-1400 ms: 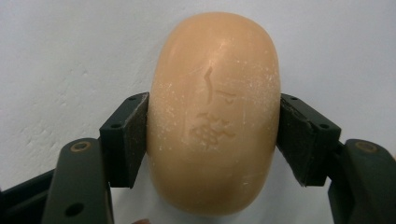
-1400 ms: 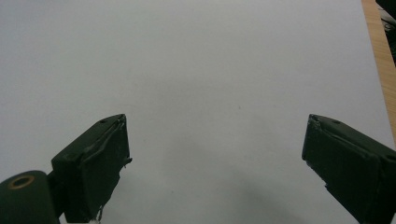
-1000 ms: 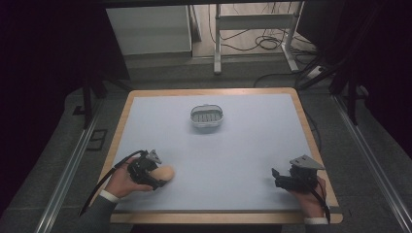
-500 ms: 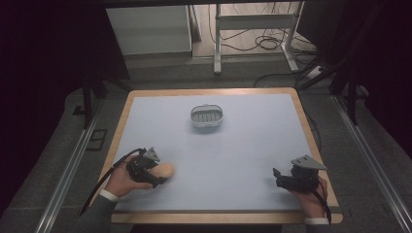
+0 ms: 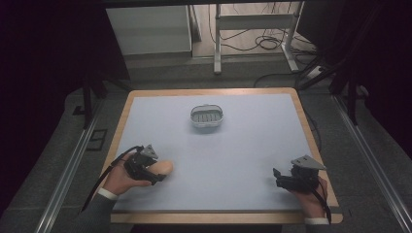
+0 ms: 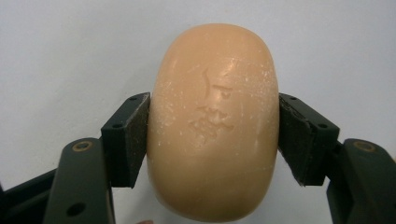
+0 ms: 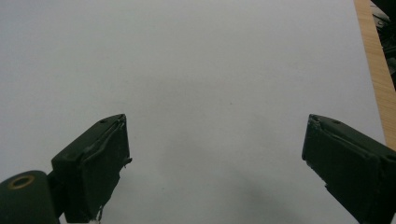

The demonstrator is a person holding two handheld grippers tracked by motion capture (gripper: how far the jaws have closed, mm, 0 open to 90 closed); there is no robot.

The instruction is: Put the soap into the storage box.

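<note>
The left gripper clamps a peach soap bar across its rounded sides at the near-left of the table — probably firm, slick, prone to squirting out. The right gripper gapes empty; the slotted soap dish sits well apart.

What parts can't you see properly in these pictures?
- Soap: in the left gripper view the bottom is cut off by the picture's edge, its sides are covered by the pads, and the stamped marks are too faint to read.
- Soap dish: in the high view it is too small to tell what is inside.
- Right gripper: in the right gripper view its body is cut off by the bottom edge.
</note>
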